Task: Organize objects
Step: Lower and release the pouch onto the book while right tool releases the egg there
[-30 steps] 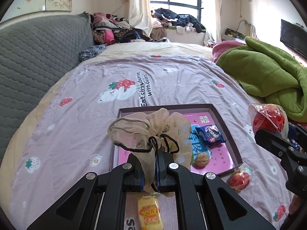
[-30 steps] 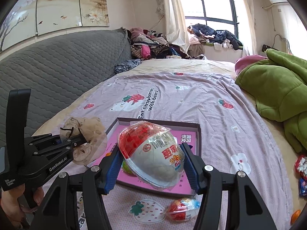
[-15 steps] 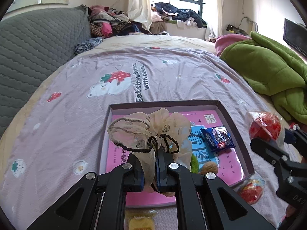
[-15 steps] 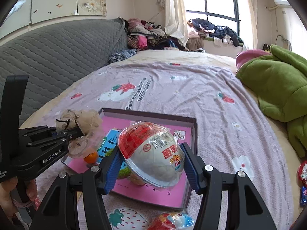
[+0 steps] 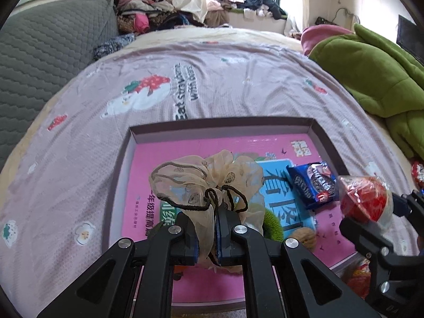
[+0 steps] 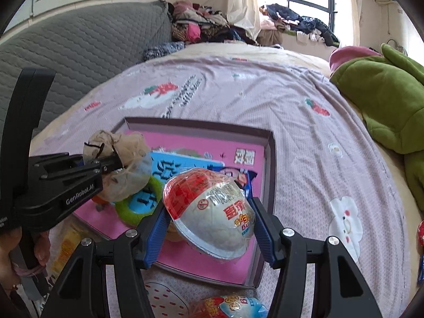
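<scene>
left wrist: a beige drawstring pouch [image 5: 209, 177] is pinched in the closed jaws of the left gripper [image 5: 206, 232], held over the pink tray [image 5: 328, 143] on the bed [image 5: 238, 84]. an oreo pack [image 5: 312, 185] and walnut [image 5: 304, 239] lie inside.
right wrist: a wrapped toy egg [image 6: 212, 209] is clamped by the right gripper [image 6: 210, 232] jaws above the tray's near right corner.

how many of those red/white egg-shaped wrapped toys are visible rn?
3. One egg toy is held in the right gripper over the pink tray; a second egg lies on the bedsheet below the tray's near edge; a partial third egg sits at the far right. More may be hidden.
</scene>
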The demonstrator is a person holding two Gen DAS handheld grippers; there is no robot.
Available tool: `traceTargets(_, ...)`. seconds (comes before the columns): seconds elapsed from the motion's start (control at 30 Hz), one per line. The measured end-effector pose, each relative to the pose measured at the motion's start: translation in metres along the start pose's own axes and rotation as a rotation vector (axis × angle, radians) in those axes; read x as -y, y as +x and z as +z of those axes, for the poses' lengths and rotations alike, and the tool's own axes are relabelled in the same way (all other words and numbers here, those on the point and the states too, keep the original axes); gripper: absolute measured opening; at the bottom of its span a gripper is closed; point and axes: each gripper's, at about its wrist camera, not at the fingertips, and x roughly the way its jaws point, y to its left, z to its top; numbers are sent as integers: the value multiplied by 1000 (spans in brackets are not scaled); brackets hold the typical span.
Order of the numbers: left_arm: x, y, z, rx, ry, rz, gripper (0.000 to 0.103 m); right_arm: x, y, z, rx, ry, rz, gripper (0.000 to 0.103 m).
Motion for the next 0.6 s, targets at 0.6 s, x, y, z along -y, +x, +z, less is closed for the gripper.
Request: traceTargets(0.6, 1, 23, -9, -87, 12, -9, 19, 1, 33, -16, -122, -2, -53, 59)
